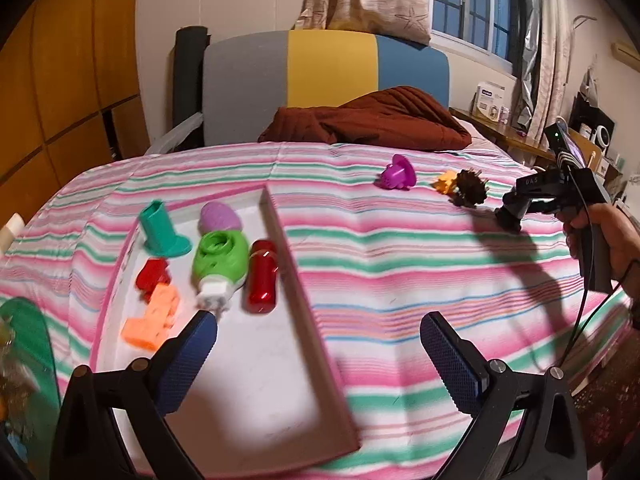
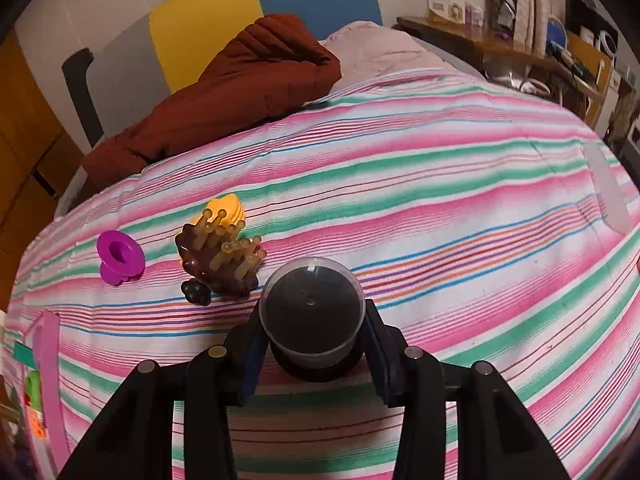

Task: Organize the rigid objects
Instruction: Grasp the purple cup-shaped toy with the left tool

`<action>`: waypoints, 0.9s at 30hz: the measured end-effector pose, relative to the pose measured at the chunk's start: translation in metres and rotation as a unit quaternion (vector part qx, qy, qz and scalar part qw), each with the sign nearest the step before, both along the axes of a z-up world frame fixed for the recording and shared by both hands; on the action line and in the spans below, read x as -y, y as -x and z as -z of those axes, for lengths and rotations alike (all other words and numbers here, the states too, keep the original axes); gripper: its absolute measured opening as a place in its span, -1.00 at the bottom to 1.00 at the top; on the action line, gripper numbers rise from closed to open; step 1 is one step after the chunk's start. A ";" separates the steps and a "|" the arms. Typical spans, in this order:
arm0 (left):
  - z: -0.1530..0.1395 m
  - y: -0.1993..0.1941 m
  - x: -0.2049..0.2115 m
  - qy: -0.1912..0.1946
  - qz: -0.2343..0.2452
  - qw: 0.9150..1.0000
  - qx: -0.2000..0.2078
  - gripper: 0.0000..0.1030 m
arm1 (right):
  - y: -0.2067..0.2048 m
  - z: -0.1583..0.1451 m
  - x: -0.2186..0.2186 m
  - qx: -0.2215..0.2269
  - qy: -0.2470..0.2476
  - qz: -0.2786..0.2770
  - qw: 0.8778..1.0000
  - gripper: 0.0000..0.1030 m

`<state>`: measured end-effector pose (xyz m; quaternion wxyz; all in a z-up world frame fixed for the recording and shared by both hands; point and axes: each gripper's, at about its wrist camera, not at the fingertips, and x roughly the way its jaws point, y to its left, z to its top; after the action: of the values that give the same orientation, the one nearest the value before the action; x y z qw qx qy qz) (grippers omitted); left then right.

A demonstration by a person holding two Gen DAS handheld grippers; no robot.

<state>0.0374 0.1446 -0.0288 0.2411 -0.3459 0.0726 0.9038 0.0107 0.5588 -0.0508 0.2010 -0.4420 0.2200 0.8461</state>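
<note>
Right gripper is clamping the dark jar on the striped bedspread; lifting it straight up is keeping it clear of the spiky toy beside it, before the tray.

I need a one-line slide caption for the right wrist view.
Right gripper clamps a dark round container on the striped bedspread.

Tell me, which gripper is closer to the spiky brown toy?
Right. The right gripper, clamping a dark jar, sits beside the spiky brown toy; the left gripper hovers over the tray.
</note>
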 end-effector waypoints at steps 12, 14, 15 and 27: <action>-0.011 0.053 -0.090 0.015 0.033 0.999 -0.029 0.99 | -0.007 0.003 -0.006 0.004 0.038 0.020 0.999 -0.14; -0.007 0.073 -0.107 0.017 0.031 0.999 -0.033 0.99 | -0.007 0.003 -0.006 0.006 0.041 0.022 0.999 -0.14; -0.005 0.082 -0.116 0.018 0.030 0.999 -0.034 0.99 | -0.008 0.003 -0.007 0.005 0.044 0.023 0.999 -0.14; 0.039 0.175 -0.217 0.073 0.111 0.990 -0.036 0.78 | -0.011 0.004 -0.016 -0.004 0.081 0.035 0.996 -0.14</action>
<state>-0.1377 0.3615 -0.0681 0.3114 -0.3199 0.1849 0.8755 0.0220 0.5747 -0.0549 0.1934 -0.4457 0.3035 0.8197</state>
